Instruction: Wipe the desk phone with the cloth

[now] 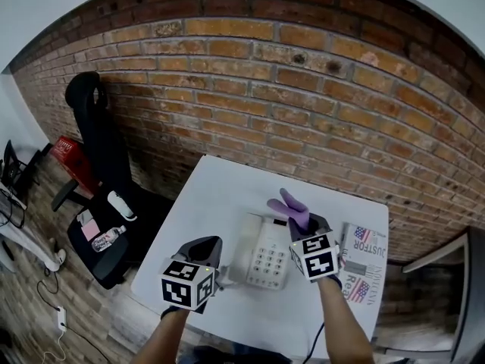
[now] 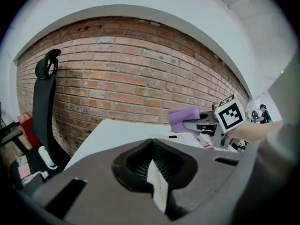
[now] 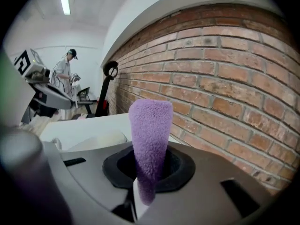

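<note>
A white desk phone (image 1: 261, 252) lies on the white table (image 1: 220, 196), keypad up. My right gripper (image 1: 308, 224) hovers at the phone's far right corner, shut on a purple cloth (image 1: 292, 207) that sticks out past its jaws. In the right gripper view the cloth (image 3: 150, 135) stands up as a folded roll from the right gripper (image 3: 144, 175). My left gripper (image 1: 206, 245) hangs at the phone's left side, shut and holding nothing. The left gripper view shows the left gripper (image 2: 153, 170), with the phone's top (image 2: 180, 137) and the cloth (image 2: 183, 118) beyond it.
A printed newspaper (image 1: 364, 260) lies on the table right of the phone. A brick wall (image 1: 303, 105) runs behind the table. A black office chair (image 1: 102, 196) carrying a bottle stands on the left. A person (image 3: 63, 76) stands far off in the room.
</note>
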`<state>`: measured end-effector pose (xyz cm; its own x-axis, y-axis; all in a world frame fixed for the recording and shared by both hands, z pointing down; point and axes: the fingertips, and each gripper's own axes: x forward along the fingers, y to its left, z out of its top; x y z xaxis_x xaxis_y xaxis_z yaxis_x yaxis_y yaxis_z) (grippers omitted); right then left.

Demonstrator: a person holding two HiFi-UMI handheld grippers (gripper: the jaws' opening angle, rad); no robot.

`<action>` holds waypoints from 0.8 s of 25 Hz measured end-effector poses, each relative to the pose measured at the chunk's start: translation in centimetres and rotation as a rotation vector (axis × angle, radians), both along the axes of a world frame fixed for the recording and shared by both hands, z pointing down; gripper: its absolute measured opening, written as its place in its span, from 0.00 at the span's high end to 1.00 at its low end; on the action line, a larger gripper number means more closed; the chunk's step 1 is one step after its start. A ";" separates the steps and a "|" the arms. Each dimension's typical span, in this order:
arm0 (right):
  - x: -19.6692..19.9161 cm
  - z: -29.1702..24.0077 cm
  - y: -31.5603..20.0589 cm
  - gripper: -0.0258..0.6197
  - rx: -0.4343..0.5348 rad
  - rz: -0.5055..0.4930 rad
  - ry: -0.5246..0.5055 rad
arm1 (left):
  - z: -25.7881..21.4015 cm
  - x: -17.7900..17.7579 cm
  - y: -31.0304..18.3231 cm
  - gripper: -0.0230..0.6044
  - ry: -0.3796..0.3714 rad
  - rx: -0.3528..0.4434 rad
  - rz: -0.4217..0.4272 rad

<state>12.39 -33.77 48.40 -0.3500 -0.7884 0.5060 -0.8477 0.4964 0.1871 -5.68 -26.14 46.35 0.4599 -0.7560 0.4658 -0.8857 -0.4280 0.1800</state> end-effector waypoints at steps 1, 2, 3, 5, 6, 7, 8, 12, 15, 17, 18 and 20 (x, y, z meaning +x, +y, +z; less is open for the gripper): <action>-0.4 0.5 -0.3 0.89 -0.008 -0.017 0.026 | 0.1 0.2 -0.2 0.96 -0.001 -0.003 0.006; -0.9 1.1 -0.4 0.89 -0.017 -0.036 0.049 | 0.2 0.4 -0.3 0.96 -0.002 -0.005 0.013; -1.5 1.6 -0.5 0.89 -0.027 -0.057 0.067 | 0.3 0.5 -0.4 0.96 -0.004 -0.008 0.020; -2.6 2.6 -0.3 0.89 -0.055 -0.097 0.091 | 0.4 0.6 -0.5 0.96 -0.004 -0.011 0.032; -3.1 3.2 -0.1 0.89 -0.071 -0.112 0.099 | 0.5 0.5 -0.5 0.96 -0.003 -0.012 0.038; -3.5 3.7 0.2 0.89 -0.087 -0.122 0.104 | 0.5 0.4 -0.4 0.96 -0.002 -0.014 0.043; -3.8 4.2 0.5 0.89 -0.103 -0.128 0.106 | 0.6 0.2 -0.4 0.96 -0.001 -0.015 0.049; -4.5 5.2 1.5 0.89 -0.147 -0.125 0.091 | 0.6 -0.3 -0.4 0.96 0.003 -0.018 0.079; -4.9 5.7 2.4 0.89 -0.168 -0.105 0.070 | 0.7 -0.2 -0.1 0.96 0.005 -0.021 0.112; -5.1 6.0 3.0 0.89 -0.174 -0.088 0.062 | 0.9 -0.2 0.3 0.96 0.004 -0.026 0.135; -5.2 6.0 3.3 0.89 -0.176 -0.080 0.059 | 1.0 -0.2 0.4 0.96 0.003 -0.028 0.146; -5.4 6.3 3.9 0.89 -0.182 -0.066 0.053 | 1.3 -0.2 0.7 0.96 0.003 -0.032 0.165</action>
<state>7.01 -29.88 54.66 -0.3672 -0.6585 0.6569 -0.8034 0.5804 0.1327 -5.89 -25.41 47.66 0.5776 -0.6550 0.4872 -0.8036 -0.5613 0.1981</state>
